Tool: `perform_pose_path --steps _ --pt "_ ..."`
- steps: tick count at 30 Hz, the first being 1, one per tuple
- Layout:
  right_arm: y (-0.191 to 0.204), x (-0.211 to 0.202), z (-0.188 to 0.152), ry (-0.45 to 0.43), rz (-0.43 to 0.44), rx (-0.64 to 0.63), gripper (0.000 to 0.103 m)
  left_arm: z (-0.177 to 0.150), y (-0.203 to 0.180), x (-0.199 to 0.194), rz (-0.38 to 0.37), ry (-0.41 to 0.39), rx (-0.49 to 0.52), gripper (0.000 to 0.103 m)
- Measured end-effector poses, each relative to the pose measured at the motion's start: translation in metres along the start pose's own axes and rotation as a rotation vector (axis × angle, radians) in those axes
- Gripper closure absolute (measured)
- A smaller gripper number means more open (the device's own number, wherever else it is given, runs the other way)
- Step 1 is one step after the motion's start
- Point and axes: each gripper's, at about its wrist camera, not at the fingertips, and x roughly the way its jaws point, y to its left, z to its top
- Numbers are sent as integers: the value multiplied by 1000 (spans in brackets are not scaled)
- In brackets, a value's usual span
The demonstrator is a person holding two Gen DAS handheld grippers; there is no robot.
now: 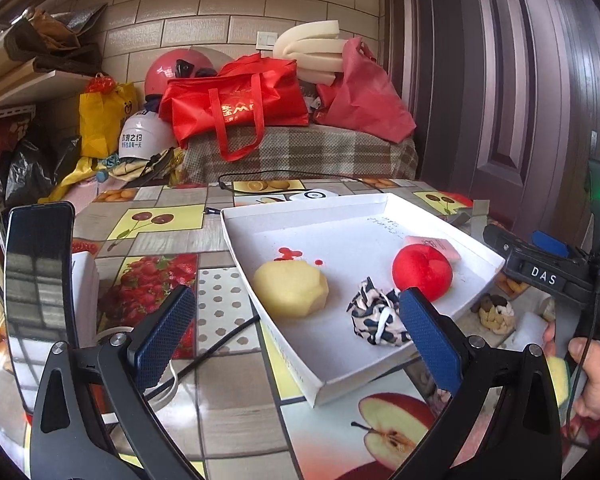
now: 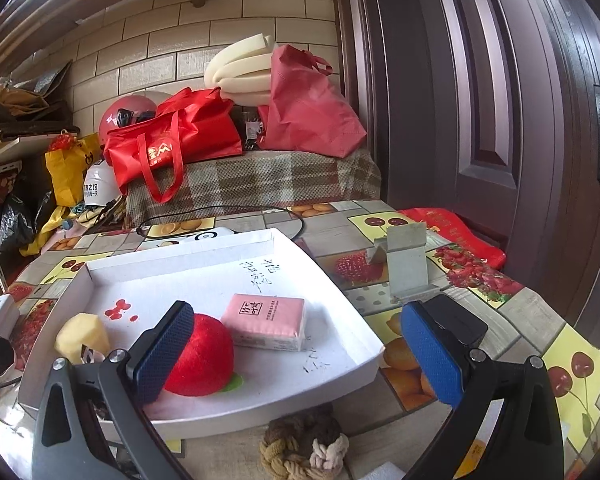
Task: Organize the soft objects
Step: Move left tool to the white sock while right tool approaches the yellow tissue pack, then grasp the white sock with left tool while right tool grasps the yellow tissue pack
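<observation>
Knotted rope (image 2: 304,446), brown and cream, lies on the tabletop (image 2: 512,320) just below the right tool (image 2: 296,354), outside the white tray (image 2: 332,312) and close against its near wall.

Going left to right: the left tool (image 1: 296,338) hangs over the tray's near corner with its blue pads spread wide and nothing between them. Inside the tray sit a yellow sponge chunk (image 1: 291,289), a black-and-white fabric scrunchie (image 1: 376,318), a red plush ball (image 1: 422,273) and, behind it, a pink tissue pack (image 2: 266,322). The right tool is likewise wide and empty, one pad in front of the red ball.

By my reading, the sorting is well along: four soft things are in the tray, while the rope knot waits outside. A white foam block (image 1: 534,332) and a yellow-green sponge (image 1: 558,374) near the person's hand (image 1: 598,376) also seem left to gather.

Around: a black cable (image 1: 216,344) beside the tray's left wall, a grey metal stand (image 2: 406,268) on the right. The tray wall itself stands between rope and tray.
</observation>
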Motion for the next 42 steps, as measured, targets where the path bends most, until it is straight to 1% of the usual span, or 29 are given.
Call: perform_pose_path --steps 4,9,12,16,18,20,22,25,28,29,30,31,33,34,35,36,37,39,42 --pt "-7 -11 -5 16 -3 -1 0 -11 -9 -21 -13 13 58 0" --pt "-29 -25 -13 67 3 22 0 -26 -14 -38 -66 90 90 0" --pt "-47 -32 -21 127 5 29 0 -34 -19 -47 -100 128 112 0" --pt "-76 -39 -33 227 21 61 0 -43 -31 -51 -141 203 167 0" --pt "-93 -38 -39 284 48 96 0 -48 -39 -53 -156 228 197 0" --pt "-108 -37 -44 334 103 146 0 -52 -46 -54 -165 253 217 0" --pt "-117 -38 -47 344 168 178 0 -56 -50 -52 -177 290 223 0" --pt "-113 -42 -47 341 192 156 0 -59 -50 -49 -167 321 217 0" --pt "-104 -38 -48 368 207 115 0 -60 -47 -44 -156 346 197 0" --pt "-102 -38 -48 370 214 105 4 -60 -46 -43 -157 353 194 1" --pt "-101 -38 -48 371 224 97 10 -60 -47 -42 -160 359 196 4" --pt "-100 -38 -48 371 230 91 14 -61 -48 -42 -166 363 202 6" --pt "-99 -38 -50 389 243 83 28 -63 -53 -41 -175 374 225 10" --pt "-100 -35 -51 406 254 85 30 -64 -56 -41 -177 378 239 12" --pt "-101 -34 -53 423 261 92 33 -65 -58 -41 -175 382 252 18" --pt "-102 -33 -54 436 265 99 39 -66 -60 -40 -171 389 263 21" --pt "-104 -31 -55 446 271 109 41 -67 -61 -37 -170 400 271 21" --pt "-108 -27 -57 467 282 132 42 -69 -62 -34 -171 419 275 21" --pt "-109 -28 -58 468 291 144 42 -69 -59 -32 -176 429 263 21"
